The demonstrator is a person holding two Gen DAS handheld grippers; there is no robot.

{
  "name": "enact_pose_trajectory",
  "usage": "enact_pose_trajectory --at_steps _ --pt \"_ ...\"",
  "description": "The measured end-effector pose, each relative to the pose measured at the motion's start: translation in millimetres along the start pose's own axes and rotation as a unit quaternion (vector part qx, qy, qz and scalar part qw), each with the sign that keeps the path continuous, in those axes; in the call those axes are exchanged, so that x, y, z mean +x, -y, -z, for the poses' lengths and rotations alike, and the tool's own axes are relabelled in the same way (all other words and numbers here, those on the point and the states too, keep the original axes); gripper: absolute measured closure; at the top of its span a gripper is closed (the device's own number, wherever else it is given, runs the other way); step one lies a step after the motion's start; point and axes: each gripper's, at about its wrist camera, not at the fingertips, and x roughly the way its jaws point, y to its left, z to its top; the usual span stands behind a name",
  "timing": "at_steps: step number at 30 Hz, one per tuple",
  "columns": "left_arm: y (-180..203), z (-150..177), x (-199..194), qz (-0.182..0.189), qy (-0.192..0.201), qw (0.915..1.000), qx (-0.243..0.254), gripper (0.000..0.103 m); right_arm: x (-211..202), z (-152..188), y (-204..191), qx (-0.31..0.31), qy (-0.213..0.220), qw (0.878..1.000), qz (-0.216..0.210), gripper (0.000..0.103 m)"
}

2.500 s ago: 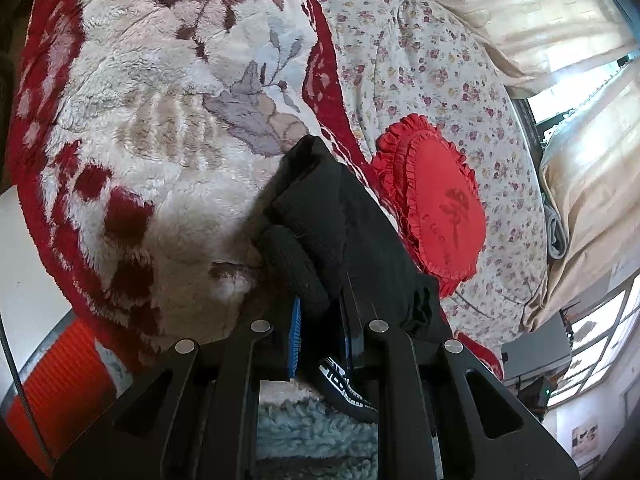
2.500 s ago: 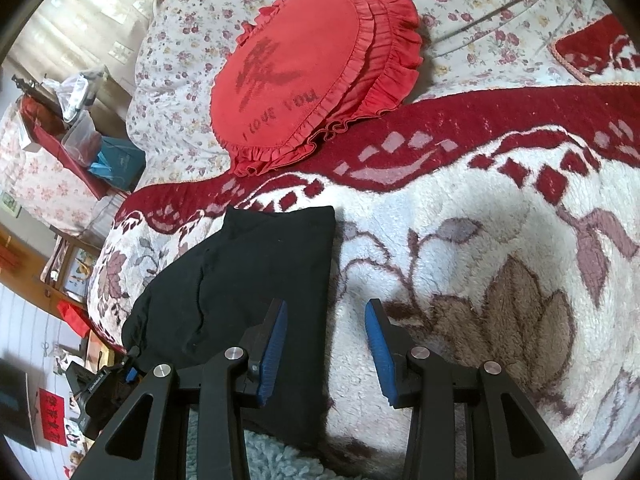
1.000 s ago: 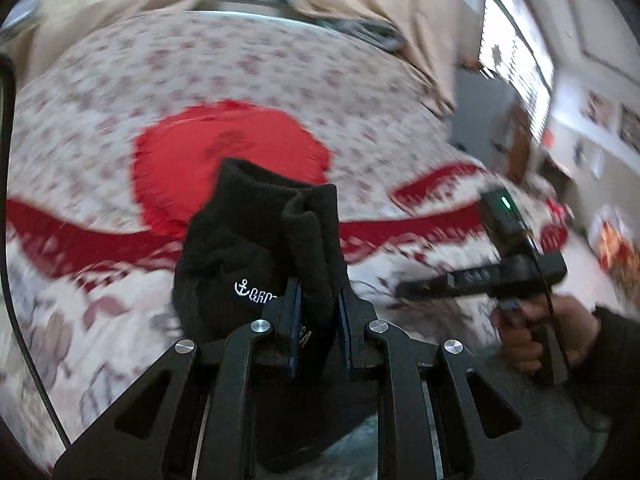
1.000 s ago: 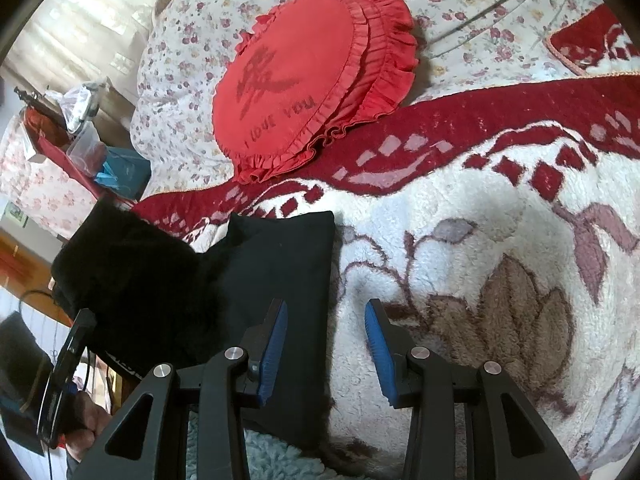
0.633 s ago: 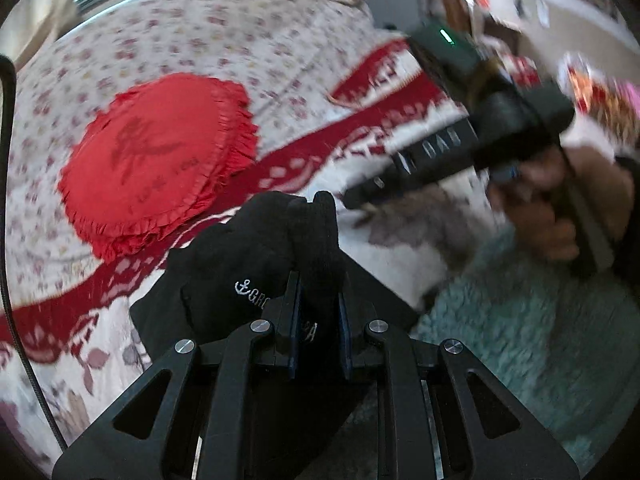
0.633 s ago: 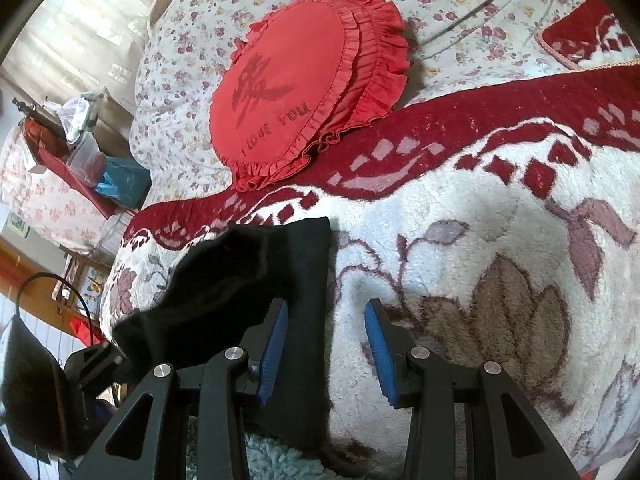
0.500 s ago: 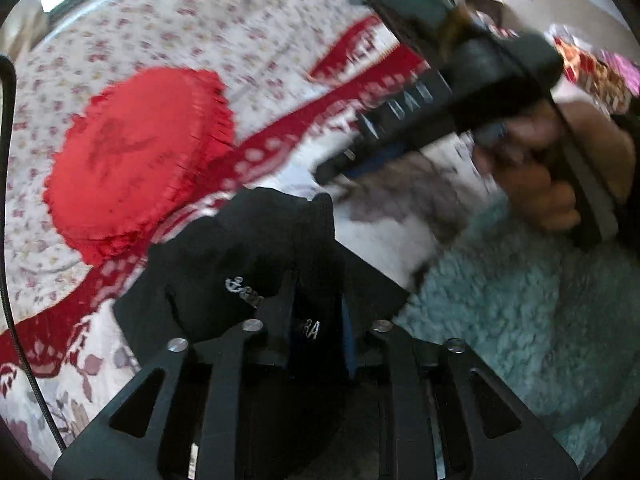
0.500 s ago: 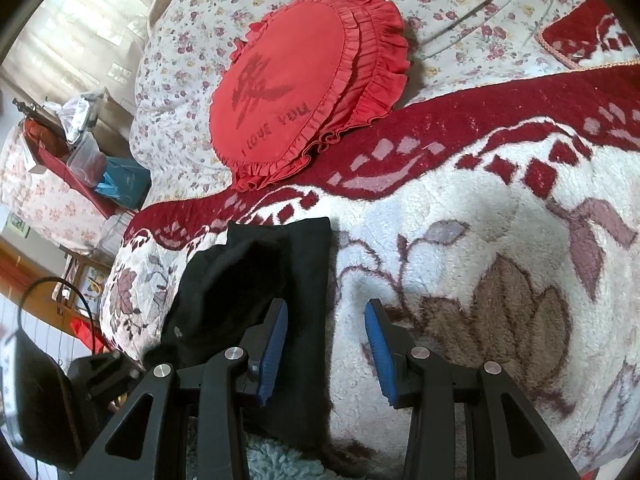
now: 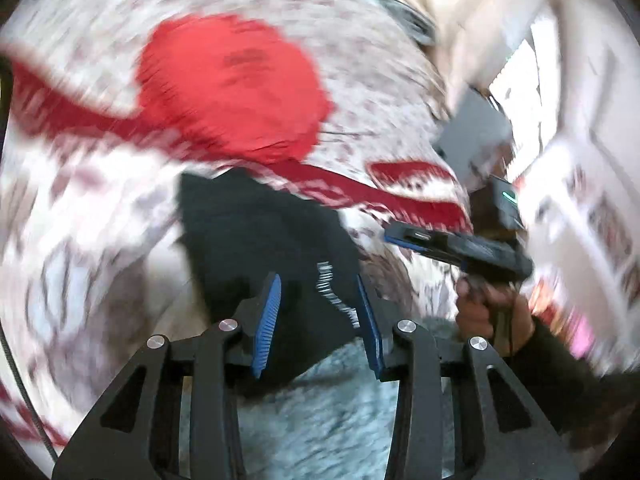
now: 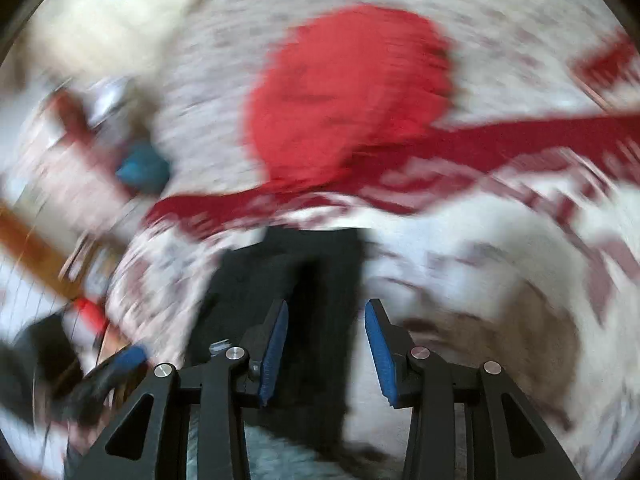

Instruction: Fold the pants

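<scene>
The black pants lie folded on the red and white fleece blanket, a white printed label showing near their front edge. My left gripper hovers just over that front edge, its jaws opening. The cloth shows between the blue pads, which do not press on it. In the right wrist view the pants reach under my right gripper, which stands open above their right side. A hand holds the right gripper at the right of the left wrist view. Both views are blurred.
A round red frilled cushion rests on the floral bedspread behind the pants. A fluffy grey-blue cover lies at the near edge. Furniture and clutter stand beside the bed on the left.
The left gripper has let go of the bunched pants it carried; they now lie flat on the folded part. Its jaws went from shut to apart. Both views have swung and blurred.
</scene>
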Motion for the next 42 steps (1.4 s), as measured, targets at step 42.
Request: enact_pose_trajectory --at_steps 42 --pt "-14.2 -8.6 108.3 -0.007 -0.144 0.9869 0.072 0.101 85.2 -15.8 -11.2 -0.247 -0.133 0.960 0.001 0.072"
